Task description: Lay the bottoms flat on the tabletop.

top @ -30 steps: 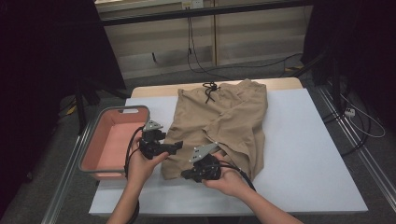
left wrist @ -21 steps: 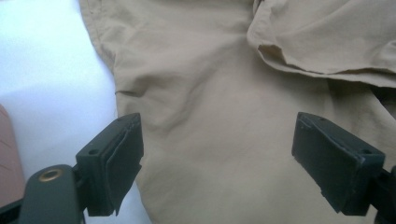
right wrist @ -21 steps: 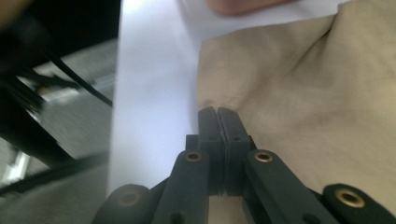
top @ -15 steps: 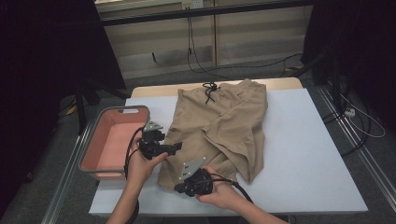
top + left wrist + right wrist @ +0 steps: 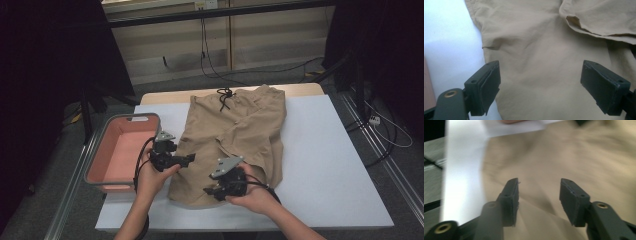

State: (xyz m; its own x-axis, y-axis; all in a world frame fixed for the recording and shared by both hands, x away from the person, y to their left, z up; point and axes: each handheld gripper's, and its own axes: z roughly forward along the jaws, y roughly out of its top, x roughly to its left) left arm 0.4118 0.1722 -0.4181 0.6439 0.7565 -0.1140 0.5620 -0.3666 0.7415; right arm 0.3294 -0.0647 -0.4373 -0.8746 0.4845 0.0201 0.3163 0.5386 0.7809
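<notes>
Tan shorts (image 5: 235, 125) lie flat on the white table (image 5: 325, 165), waistband and black drawstring (image 5: 223, 96) at the far side. My left gripper (image 5: 189, 159) hovers open over the left leg near its edge; in the left gripper view its jaws (image 5: 544, 85) stand wide apart above smooth fabric (image 5: 536, 45). My right gripper (image 5: 210, 191) is low over the front hem of that leg. Its jaws (image 5: 539, 195) have just been opening and stand part open, nothing between them, blurred cloth (image 5: 574, 157) beneath. A fold of the other leg (image 5: 260, 147) overlaps at the right.
A pink basket with a grey rim (image 5: 140, 118) stands at the table's left edge, close beside my left hand. Bare white tabletop lies right of the shorts. Cables run across the floor behind the table, and dark stands rise at both sides.
My right gripper drew the leg's hem toward the front edge, then opened and shifted slightly back to the right. The leg now lies spread out. The left gripper stayed put.
</notes>
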